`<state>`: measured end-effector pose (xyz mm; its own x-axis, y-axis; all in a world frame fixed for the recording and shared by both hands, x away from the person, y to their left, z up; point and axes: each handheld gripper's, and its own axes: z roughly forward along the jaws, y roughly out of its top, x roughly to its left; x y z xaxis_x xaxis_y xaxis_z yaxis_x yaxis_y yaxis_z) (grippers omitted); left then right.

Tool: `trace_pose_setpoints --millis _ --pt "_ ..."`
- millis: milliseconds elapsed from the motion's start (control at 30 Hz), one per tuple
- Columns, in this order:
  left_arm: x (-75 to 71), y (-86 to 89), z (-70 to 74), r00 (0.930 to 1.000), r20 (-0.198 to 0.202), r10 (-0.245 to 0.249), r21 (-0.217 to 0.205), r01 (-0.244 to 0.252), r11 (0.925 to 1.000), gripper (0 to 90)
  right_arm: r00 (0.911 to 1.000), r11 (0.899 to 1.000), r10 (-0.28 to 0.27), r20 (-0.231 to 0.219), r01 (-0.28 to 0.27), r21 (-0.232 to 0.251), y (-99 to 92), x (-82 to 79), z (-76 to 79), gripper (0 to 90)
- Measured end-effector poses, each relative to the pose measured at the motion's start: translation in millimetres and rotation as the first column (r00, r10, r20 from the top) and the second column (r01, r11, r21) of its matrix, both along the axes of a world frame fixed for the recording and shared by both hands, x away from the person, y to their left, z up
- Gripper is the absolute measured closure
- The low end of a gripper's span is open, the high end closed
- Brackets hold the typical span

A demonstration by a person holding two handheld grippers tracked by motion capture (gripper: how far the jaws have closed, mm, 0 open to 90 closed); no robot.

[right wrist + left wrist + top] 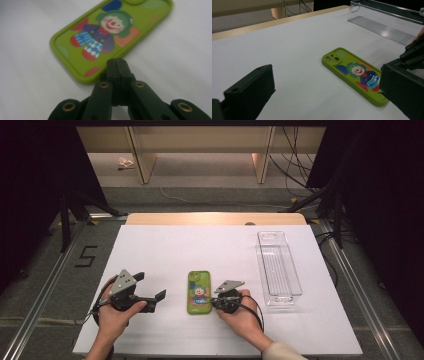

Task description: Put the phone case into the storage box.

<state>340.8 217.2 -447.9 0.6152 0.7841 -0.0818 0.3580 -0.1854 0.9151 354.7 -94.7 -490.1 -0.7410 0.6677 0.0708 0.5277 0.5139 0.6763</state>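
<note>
A green phone case (pixel 199 292) with a clown picture lies flat on the white table, camera holes at its far end. My right gripper (pixel 214 303) is shut, and its tips rest at the case's near right corner. In the right gripper view the two jaws are pressed together with nothing between them, and the gripper (pixel 117 65) touches the rim of the case (pixel 110 32). My left gripper (pixel 149 286) stands open to the left of the case. Its wide-spread jaws frame the case (pixel 354 72) in the left gripper view (pixel 325 92).
A clear plastic tray (pixel 278 265) stands on the right side of the table, long side running away from me; it is also in the left gripper view (pixel 384 27). A white sheet (pixel 200 250) covers the tabletop, with a wooden edge (pixel 215 218) at the far side.
</note>
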Motion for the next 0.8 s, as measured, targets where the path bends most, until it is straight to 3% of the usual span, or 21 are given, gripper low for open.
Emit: trace_pose_setpoints --millis 67,267,800 --pt "-0.2 0.0 0.2 1.0 0.0 0.001 0.0 -0.001 1.0 0.0 0.9995 0.999 0.031 -0.011 -0.03 0.018 8.9 -4.6 -1.0 90.0" --pt "0.1 0.2 -0.3 1.0 -0.001 0.0 0.002 0.0 1.0 0.0 0.997 0.997 0.077 0.009 -0.077 0.028 26.3 -8.5 -3.7 90.0" --pt "-0.1 -1.6 -0.7 1.0 -0.001 -0.005 0.007 0.005 1.0 0.0 0.9947 0.994 0.097 0.035 -0.099 0.037 37.0 -9.2 -6.1 90.0"
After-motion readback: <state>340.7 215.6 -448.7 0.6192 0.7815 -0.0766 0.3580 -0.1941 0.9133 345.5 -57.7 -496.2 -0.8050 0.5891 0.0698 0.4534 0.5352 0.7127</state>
